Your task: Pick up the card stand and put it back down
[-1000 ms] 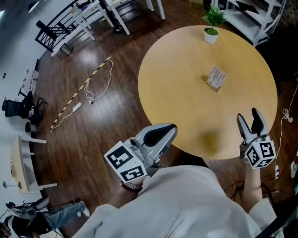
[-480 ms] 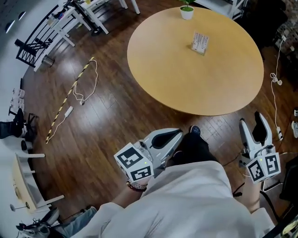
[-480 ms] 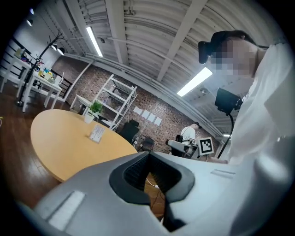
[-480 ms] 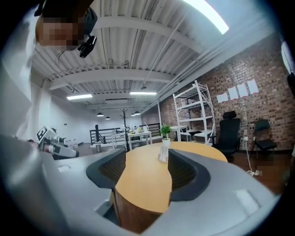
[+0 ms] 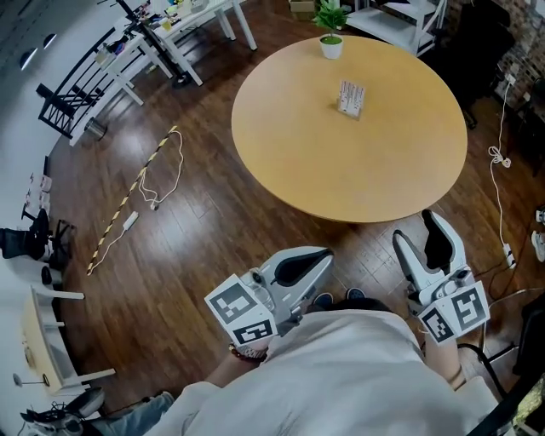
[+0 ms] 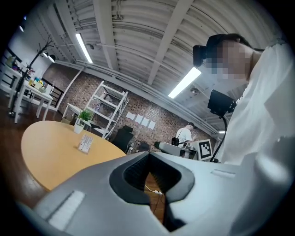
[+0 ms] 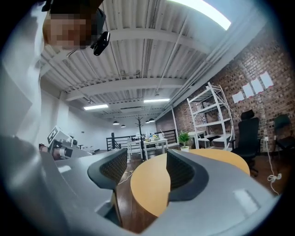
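Note:
The card stand [image 5: 350, 98] is a small white printed holder standing upright on the far part of the round wooden table [image 5: 298, 145]. In the left gripper view the card stand [image 6: 85, 144] shows small and far off. Both grippers hang over the floor, close to the person's body and well short of the table. My left gripper [image 5: 324, 254] has its jaws together with nothing in them, as the left gripper [image 6: 148, 155] also shows in its own view. My right gripper [image 5: 415, 228] has its jaws apart and closing, and only the distant table shows between the right gripper [image 7: 146, 159] jaws.
A potted plant [image 5: 330, 38] stands at the table's far edge. On the dark wood floor lie a striped stick and white cable [image 5: 145, 183] to the left and another cable [image 5: 501, 183] to the right. White tables [image 5: 183, 25] and a shelf unit [image 5: 396, 17] stand beyond.
The person has stepped back from the table. The right gripper has left the table's near edge and now hangs over the floor, its jaws somewhat narrower. The left gripper stays by the body.

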A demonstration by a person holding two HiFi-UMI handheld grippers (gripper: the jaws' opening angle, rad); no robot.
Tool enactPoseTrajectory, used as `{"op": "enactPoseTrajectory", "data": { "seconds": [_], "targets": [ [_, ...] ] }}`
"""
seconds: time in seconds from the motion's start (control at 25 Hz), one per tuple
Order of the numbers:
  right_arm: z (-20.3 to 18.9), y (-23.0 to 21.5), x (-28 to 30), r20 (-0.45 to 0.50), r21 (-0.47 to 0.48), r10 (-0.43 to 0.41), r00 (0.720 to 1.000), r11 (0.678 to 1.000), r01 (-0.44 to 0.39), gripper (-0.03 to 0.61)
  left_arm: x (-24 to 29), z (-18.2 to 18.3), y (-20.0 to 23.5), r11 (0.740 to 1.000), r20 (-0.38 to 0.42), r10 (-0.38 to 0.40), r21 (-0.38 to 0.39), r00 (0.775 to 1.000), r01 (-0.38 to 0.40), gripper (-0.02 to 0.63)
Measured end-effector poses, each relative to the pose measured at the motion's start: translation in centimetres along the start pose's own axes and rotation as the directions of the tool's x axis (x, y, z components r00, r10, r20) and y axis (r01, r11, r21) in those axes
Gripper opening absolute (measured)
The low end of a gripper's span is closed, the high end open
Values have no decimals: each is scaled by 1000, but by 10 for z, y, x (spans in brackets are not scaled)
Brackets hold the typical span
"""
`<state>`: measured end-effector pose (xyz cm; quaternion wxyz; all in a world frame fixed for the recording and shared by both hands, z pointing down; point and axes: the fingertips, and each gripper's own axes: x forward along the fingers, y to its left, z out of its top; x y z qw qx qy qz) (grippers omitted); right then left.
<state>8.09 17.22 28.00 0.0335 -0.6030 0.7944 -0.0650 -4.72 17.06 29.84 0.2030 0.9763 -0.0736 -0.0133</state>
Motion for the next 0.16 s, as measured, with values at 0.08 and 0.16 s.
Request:
{"op": "enactPoseTrajectory", "data": {
  "seconds": [0.08, 0.16],
  "targets": [
    [3, 0, -12, -1, -17, 13, 1000, 1000, -13, 258, 4, -4, -11, 1000, -1, 6, 11, 1000, -6, -17],
    [3, -1, -25, -7, -31, 19, 1000, 999, -20, 258, 8, -10, -19, 1000, -4, 22, 15, 1000, -22, -18]
  ]
}}
